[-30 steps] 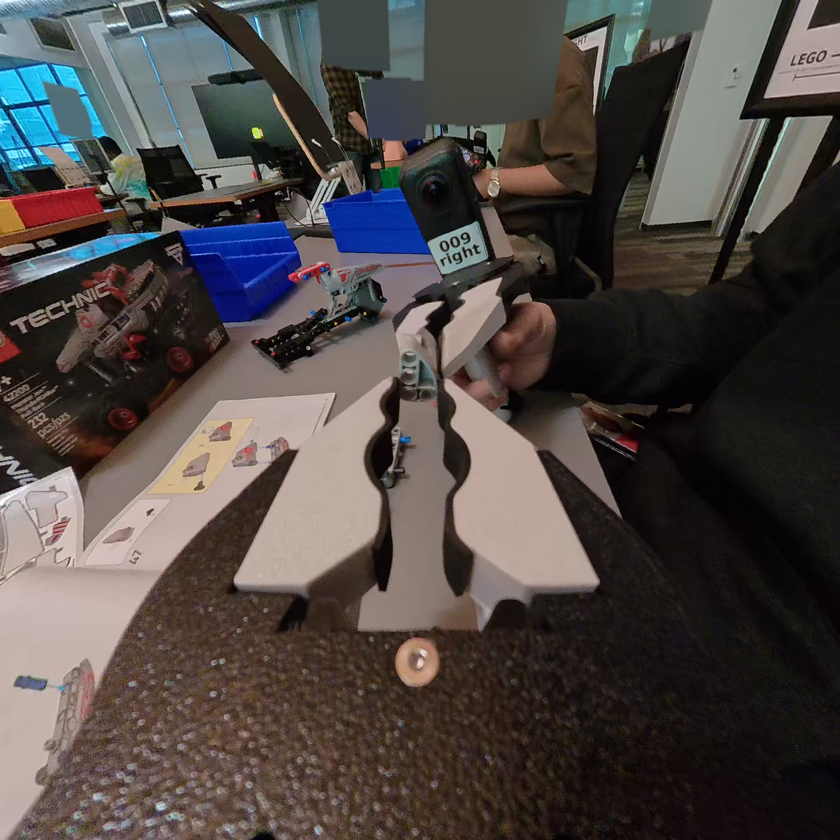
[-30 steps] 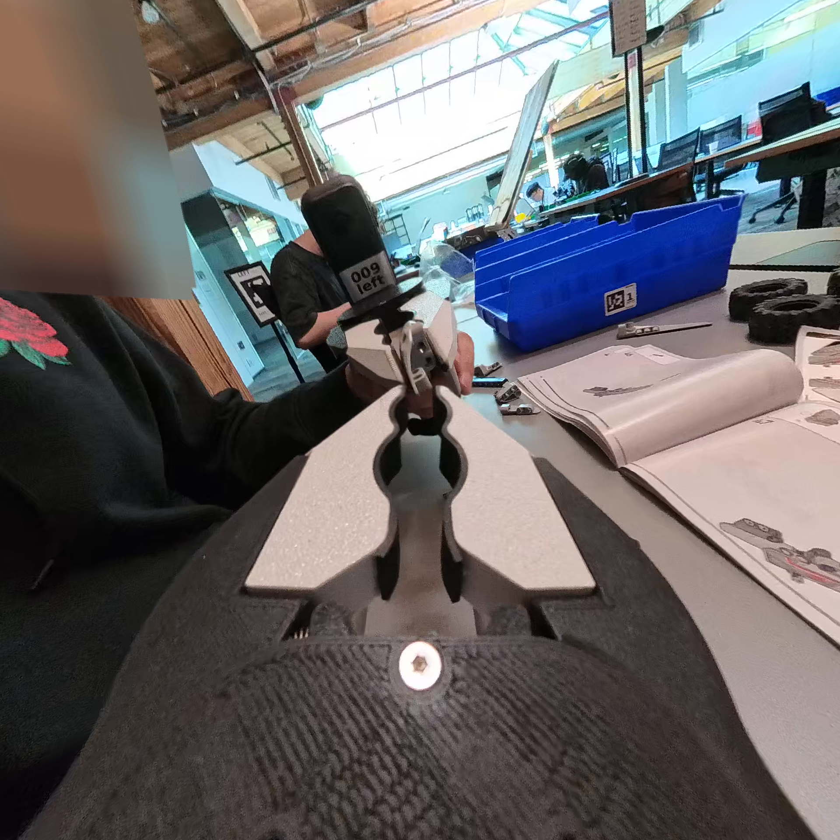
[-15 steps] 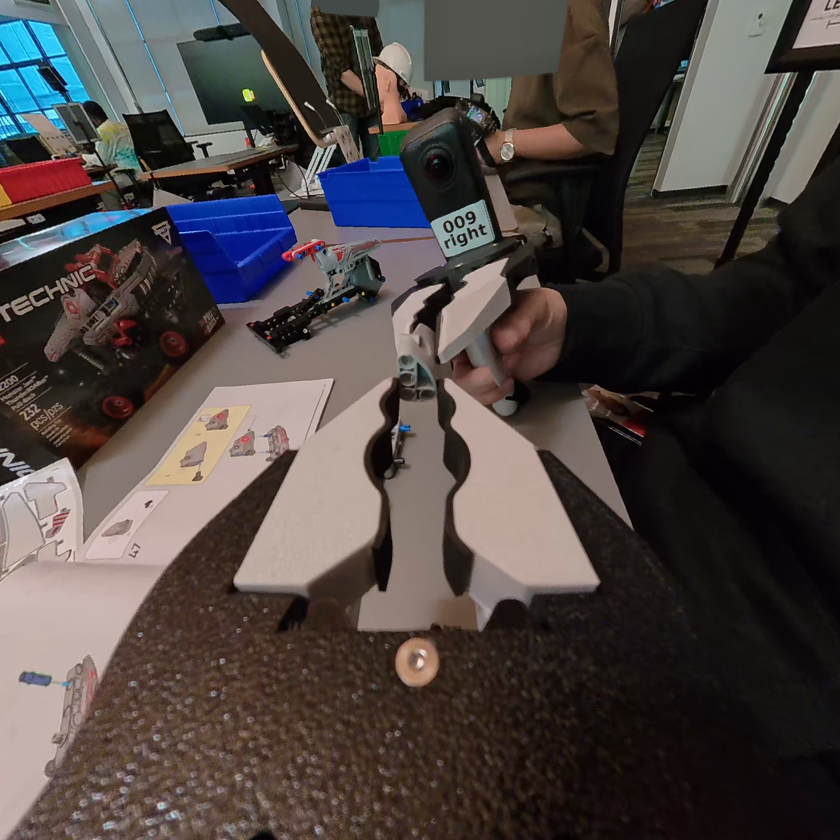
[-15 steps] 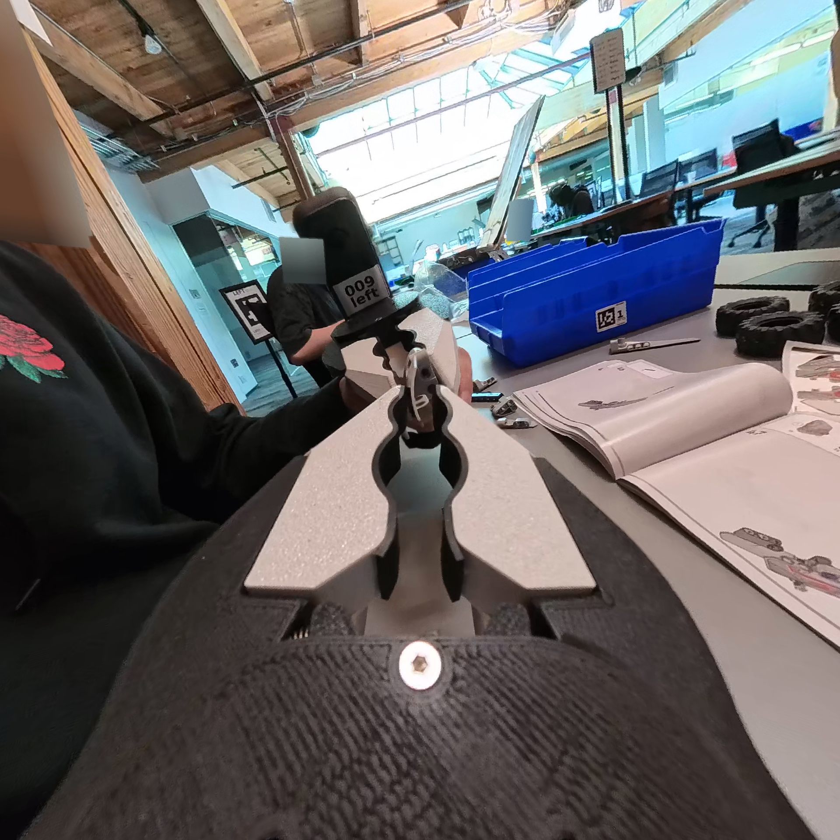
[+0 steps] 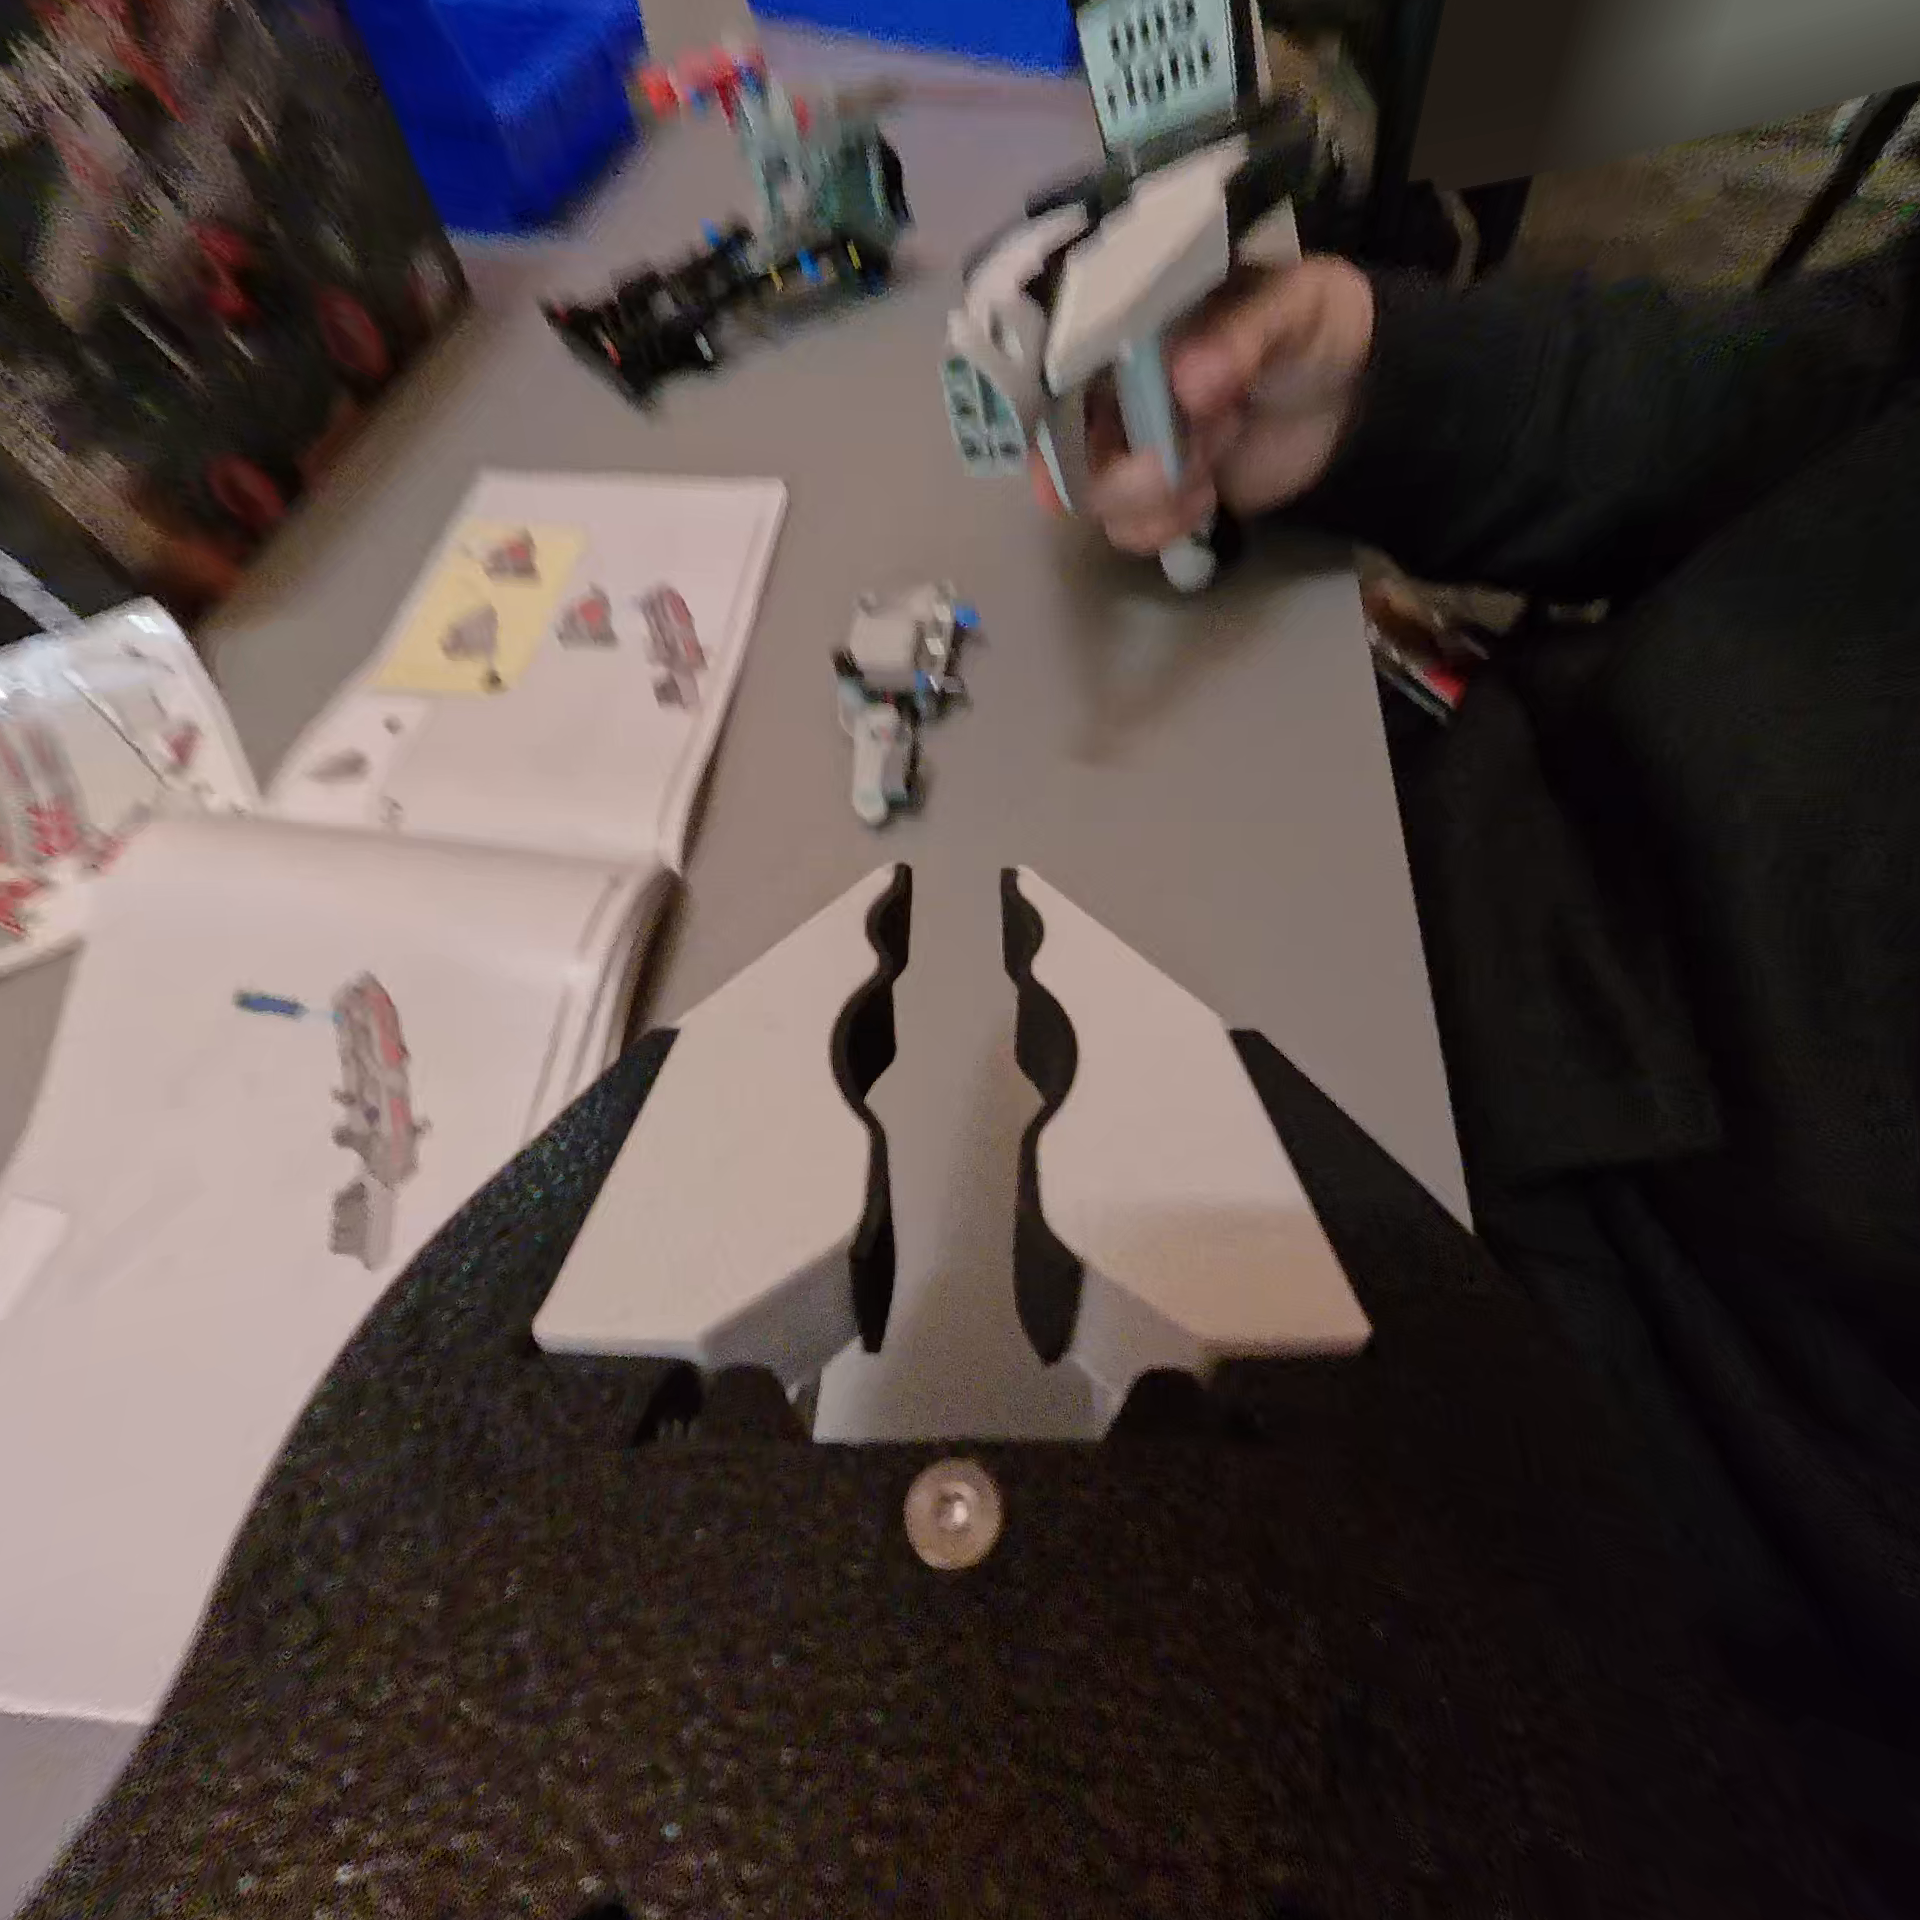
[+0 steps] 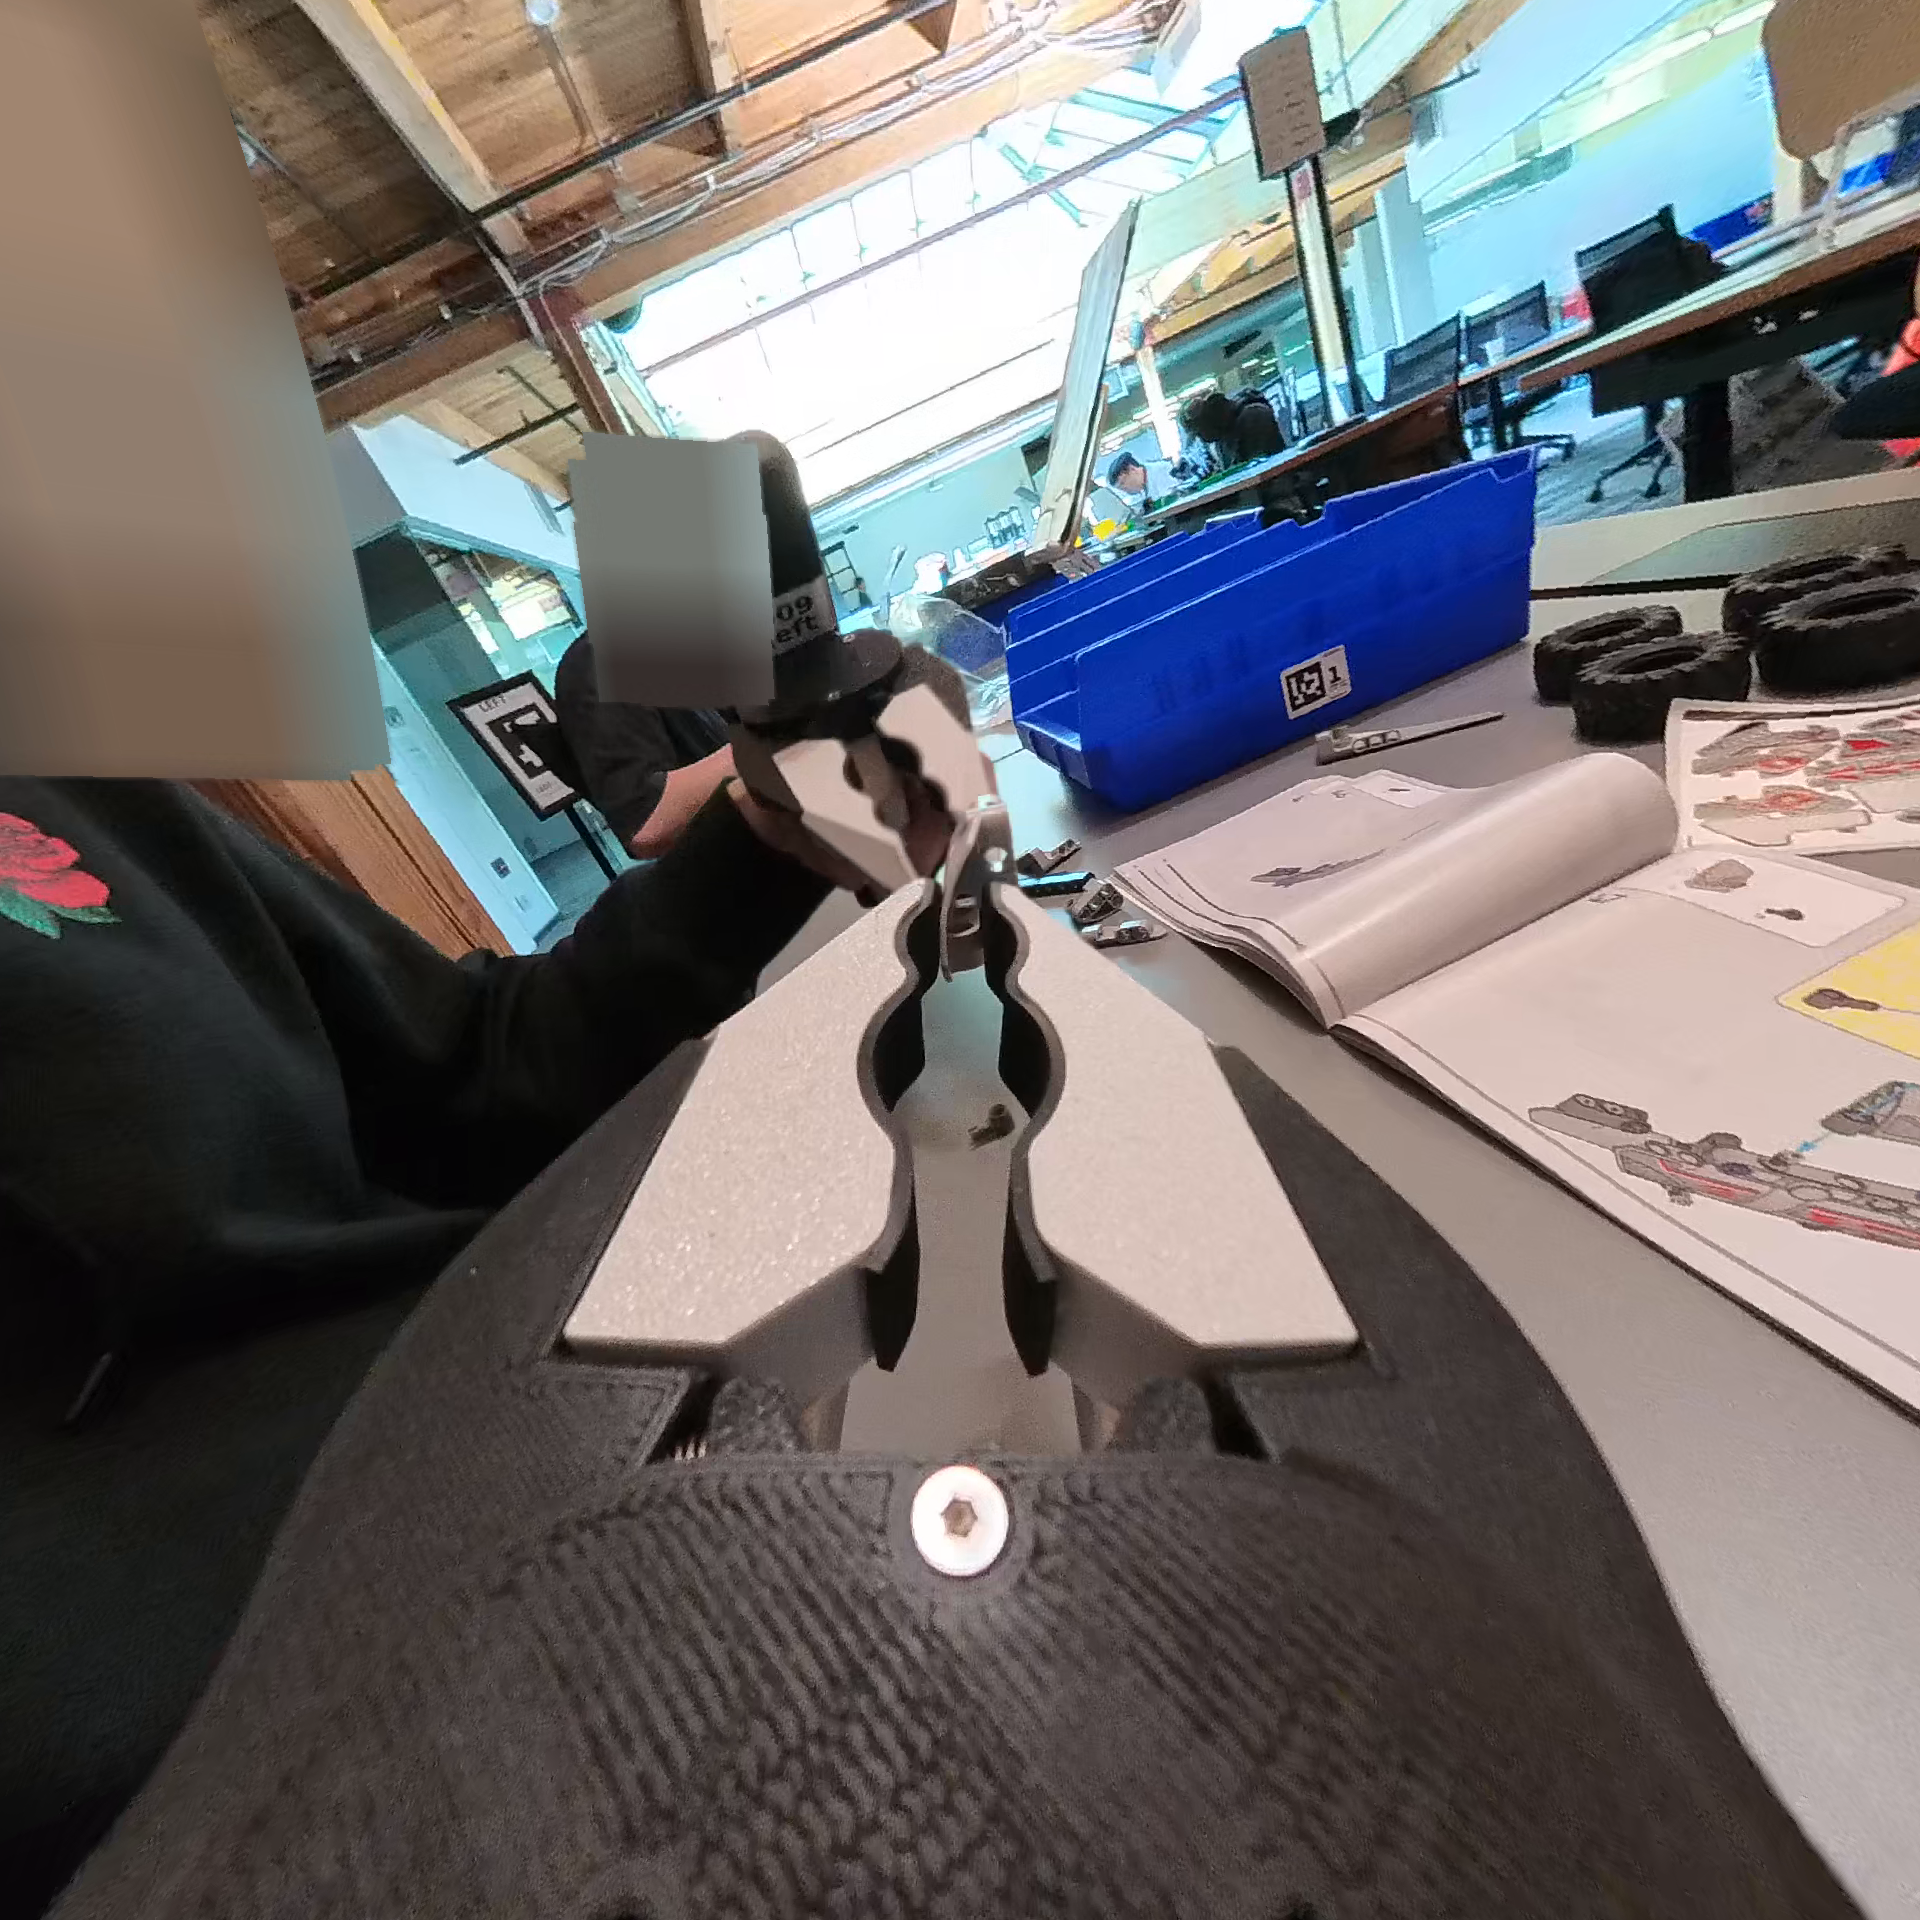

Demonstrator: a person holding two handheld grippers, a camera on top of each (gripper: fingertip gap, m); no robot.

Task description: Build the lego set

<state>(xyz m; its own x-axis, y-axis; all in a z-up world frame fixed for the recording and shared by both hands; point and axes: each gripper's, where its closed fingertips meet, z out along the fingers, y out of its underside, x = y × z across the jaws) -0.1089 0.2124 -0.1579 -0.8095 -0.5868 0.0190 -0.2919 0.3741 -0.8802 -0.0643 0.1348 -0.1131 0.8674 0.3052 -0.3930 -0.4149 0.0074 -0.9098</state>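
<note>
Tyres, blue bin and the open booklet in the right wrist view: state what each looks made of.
Tyres: probably rubber, matte black, with chunky moulded tread.
Blue bin: likely rigid plastic, smooth, with a slight sheen on its walls.
Booklet: paper, matte white, its pages curling over in a soft roll.

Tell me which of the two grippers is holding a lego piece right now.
The right gripper: its fingertips are shut on a small grey lego piece. The left gripper has its jaws apart with nothing between them, only bare table showing through the gap.
</note>
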